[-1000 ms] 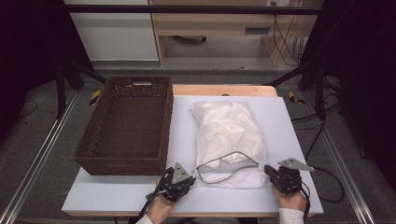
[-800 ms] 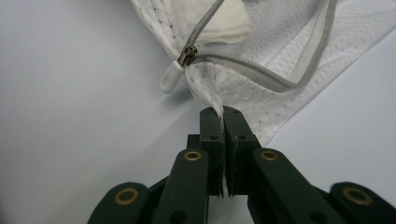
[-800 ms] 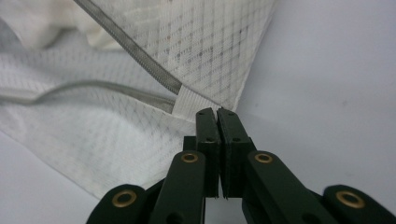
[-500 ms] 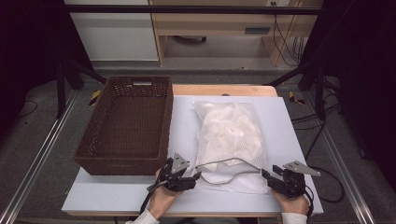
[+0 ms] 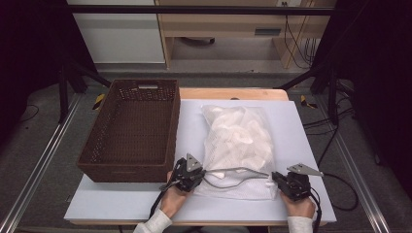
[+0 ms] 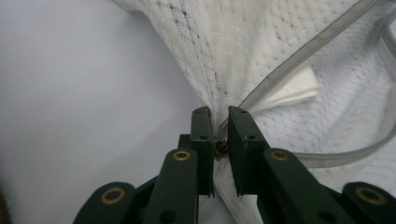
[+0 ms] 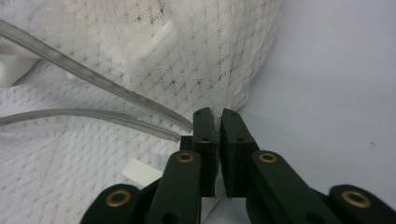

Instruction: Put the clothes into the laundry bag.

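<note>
Mesh bag [image 5: 238, 148]: lies flat on the white surface [image 5: 121, 204] just right of the wicker basket, its zippered mouth at the near end, between the two claws.
Left claw [image 6: 218, 126]: pinched on the bag's near-left corner, right at the zipper slider [image 6: 220, 148], with mesh and zip tape caught between the jaws; in the high view it sits at [image 5: 187, 172].
Right claw [image 7: 215, 126]: jaws nearly together on the near-right corner, clamping the mesh just where the zip ends; seen from above at [image 5: 290, 183].
Zipper [image 5: 235, 172]: open, its two grey tapes bowed apart across the mouth.
Handling: judged soft and light; the open weave sags and stretches, so it will droop between the two corners rather than hold a shape.
Contents: white folded cloth [image 6: 294, 88] shows through the mouth; loose and likely to slide toward the low end if the bag is tipped.
Where to hold: the taped zip corners look like the firmest places; bare mesh could snag or tear under a hard pull.
Near edge: both hands are close to the surface's front edge, so there is little room to draw back.
Right side: bare surface beside the bag [image 5: 301, 136], free for shifting.
Wicker basket [image 5: 133, 128]: empty, its right wall close to the bag; lift above the rim to clear it.
Far edge: a strip of surface beyond the bag, then floor and a cabinet [image 5: 218, 24].
</note>
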The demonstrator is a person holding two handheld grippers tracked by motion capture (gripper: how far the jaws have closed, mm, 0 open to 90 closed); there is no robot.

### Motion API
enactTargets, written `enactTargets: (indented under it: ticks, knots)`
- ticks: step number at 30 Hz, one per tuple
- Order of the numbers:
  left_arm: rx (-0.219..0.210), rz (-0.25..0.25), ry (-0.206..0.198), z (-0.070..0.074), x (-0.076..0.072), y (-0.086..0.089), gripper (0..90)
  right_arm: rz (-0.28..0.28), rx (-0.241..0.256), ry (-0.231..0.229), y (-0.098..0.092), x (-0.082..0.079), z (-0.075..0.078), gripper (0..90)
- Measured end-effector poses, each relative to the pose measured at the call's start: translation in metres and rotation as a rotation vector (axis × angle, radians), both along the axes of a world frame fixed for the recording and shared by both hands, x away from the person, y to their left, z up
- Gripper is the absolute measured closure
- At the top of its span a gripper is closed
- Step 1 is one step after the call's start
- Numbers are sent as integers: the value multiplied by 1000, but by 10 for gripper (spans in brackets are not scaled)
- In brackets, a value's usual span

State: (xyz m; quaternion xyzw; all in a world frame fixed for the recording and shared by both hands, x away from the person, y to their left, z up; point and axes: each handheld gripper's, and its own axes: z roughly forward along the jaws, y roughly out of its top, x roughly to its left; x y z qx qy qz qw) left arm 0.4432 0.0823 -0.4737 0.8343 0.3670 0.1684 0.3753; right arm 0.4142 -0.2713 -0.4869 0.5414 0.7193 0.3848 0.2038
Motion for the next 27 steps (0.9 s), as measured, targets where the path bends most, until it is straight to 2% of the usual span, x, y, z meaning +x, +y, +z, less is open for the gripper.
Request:
enactTargets:
  ticks: [4,6,9,12,15,18,21,25,27]
  knots:
    - [5,-11,-18,2,-12,8,806,6,-15,-4,-3,-3,2,877]
    - [-8,-20,-17,1,-17,13,805,3,-27,-6,-7,-7,3,878]
    - [-19,-26,-18,-3,-23,17,801,13,3,4,-12,-10,1,877]
    - [-31,-37,-33,-1,-23,18,791,22,-6,5,-11,-10,2,860]
    - [-76,-52,-55,4,-25,21,703,17,24,-7,-11,-9,4,743]
    - [-113,-54,-86,12,-30,26,575,19,49,-58,-13,-8,9,602]
    - [-124,-47,-104,16,-34,26,440,13,78,-122,-12,-7,15,467]
    - [-121,-50,-105,16,-35,25,365,14,69,-177,-11,-6,20,354]
    - [-122,-48,-102,15,-35,25,338,15,65,-191,-10,-6,21,313]
